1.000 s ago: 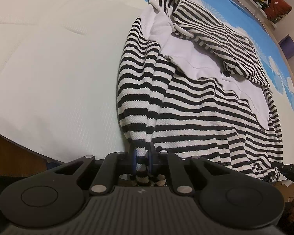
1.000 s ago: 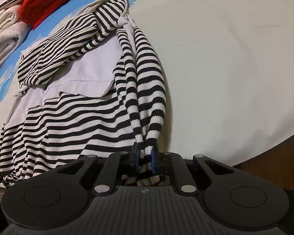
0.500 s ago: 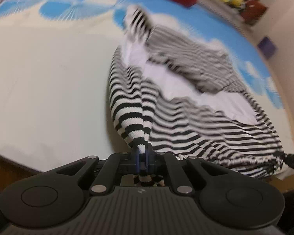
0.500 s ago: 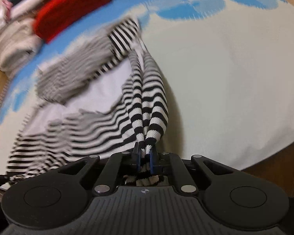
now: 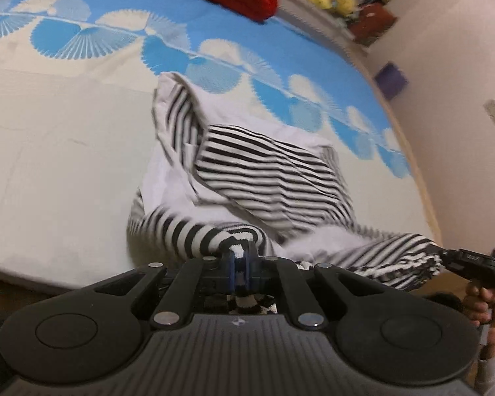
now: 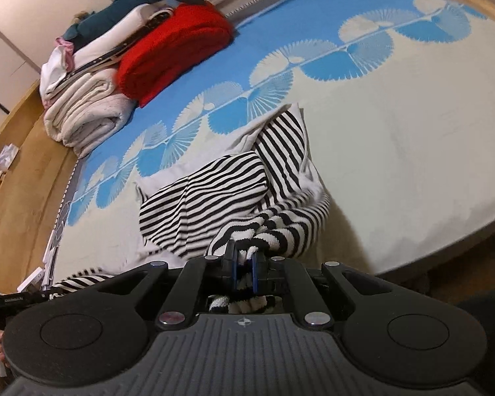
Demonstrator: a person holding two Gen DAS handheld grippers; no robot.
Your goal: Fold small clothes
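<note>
both tongs, left (image 5: 239,257) and right (image 6: 244,257), clamped tight, level

Dim warm indoor light, motion blur, fisheye-bowed edges

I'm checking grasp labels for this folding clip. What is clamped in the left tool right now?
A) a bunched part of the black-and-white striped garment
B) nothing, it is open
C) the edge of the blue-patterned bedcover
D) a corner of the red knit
A: in the left wrist view the left tool is closed on a bunched fold of the striped garment.
</note>
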